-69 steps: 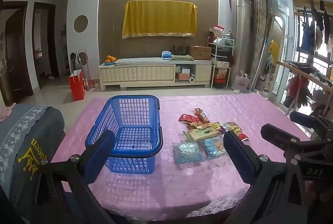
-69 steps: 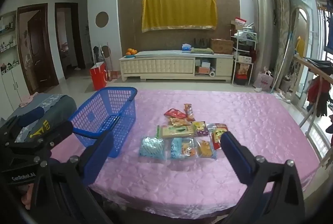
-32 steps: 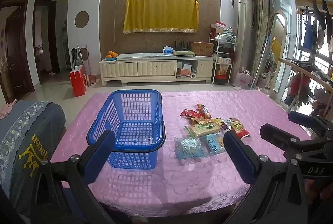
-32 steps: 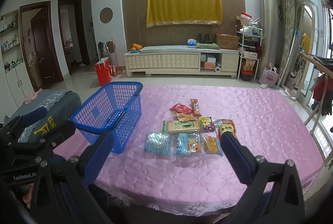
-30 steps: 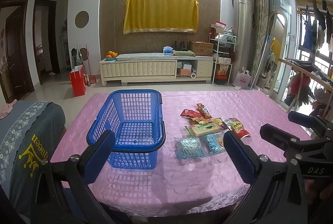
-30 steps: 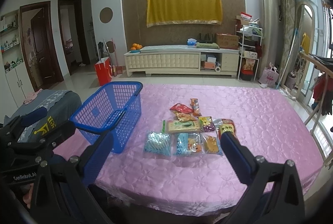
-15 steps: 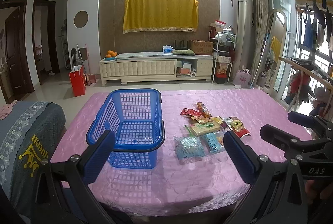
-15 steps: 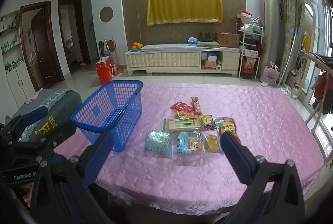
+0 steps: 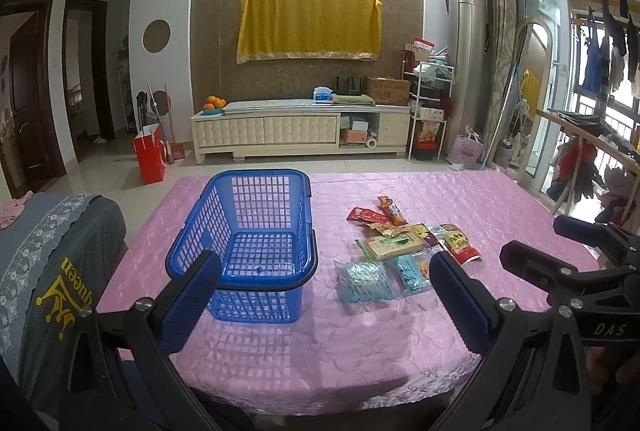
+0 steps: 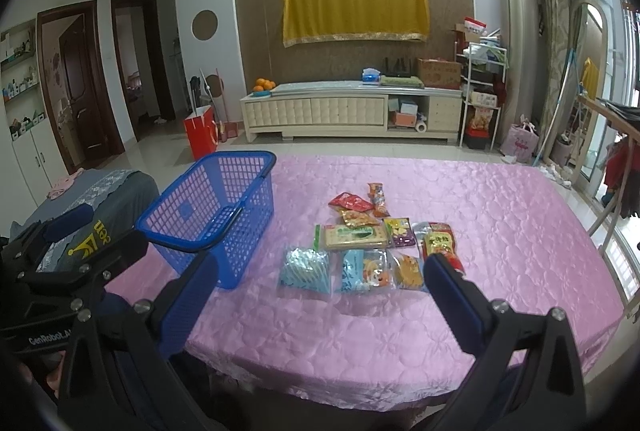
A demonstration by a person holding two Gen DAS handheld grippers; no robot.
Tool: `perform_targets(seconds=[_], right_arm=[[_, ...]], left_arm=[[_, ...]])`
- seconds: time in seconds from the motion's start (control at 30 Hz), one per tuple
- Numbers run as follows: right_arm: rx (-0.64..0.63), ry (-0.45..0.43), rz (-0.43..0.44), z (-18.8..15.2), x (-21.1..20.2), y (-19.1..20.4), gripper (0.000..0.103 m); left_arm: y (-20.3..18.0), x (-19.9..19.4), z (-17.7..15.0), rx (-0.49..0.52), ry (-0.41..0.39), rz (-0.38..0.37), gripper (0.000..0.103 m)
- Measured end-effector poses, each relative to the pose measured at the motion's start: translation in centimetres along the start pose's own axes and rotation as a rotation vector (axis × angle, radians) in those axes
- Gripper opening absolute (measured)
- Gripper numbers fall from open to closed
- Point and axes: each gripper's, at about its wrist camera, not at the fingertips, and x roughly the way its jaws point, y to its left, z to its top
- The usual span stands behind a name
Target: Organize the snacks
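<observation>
Right now I have both tools hanging level above the near edge of the pink quilted satin tablecloth (image 9: 360,343), neither touching anything. My left gripper (image 9: 326,289) has its blue-padded fingers (image 9: 188,295) spread wide with nothing between them, framing the blue plastic lattice basket (image 9: 256,231) and the nearer packets. My right gripper (image 10: 320,291) is spread just as wide and bare, its right pad (image 10: 452,295) overlapping the low end of the red chilli-strip packet (image 10: 438,243) in that view, though it sits above it, not on it. From the left camera I can see the right tool's black frame (image 9: 568,271) beside me, and the right camera shows the left tool's frame likewise. The basket stands upright on the cloth's left part, handle folded down on the rim, with nothing inside. The snacks lie flat in a loose cluster just right of it: a pale blue crinkled bag (image 10: 306,267) nearest, a blue cartoon pouch (image 10: 362,269) beside it, a long green-and-beige biscuit pack (image 10: 354,237) behind, and a red sachet (image 10: 350,201) and a slim orange stick pack (image 10: 378,199) farthest.
</observation>
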Motion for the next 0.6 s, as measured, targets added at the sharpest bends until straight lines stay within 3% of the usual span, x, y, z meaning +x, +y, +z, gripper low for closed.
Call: perform_targets(seconds=[0.6], right_arm=[[0.002,0.0,0.012,0.0,-0.37,0.02,0.103]], left_arm=[[-0.12,-0.03,-0.01,-0.001,-0.001,0.0,0.103]])
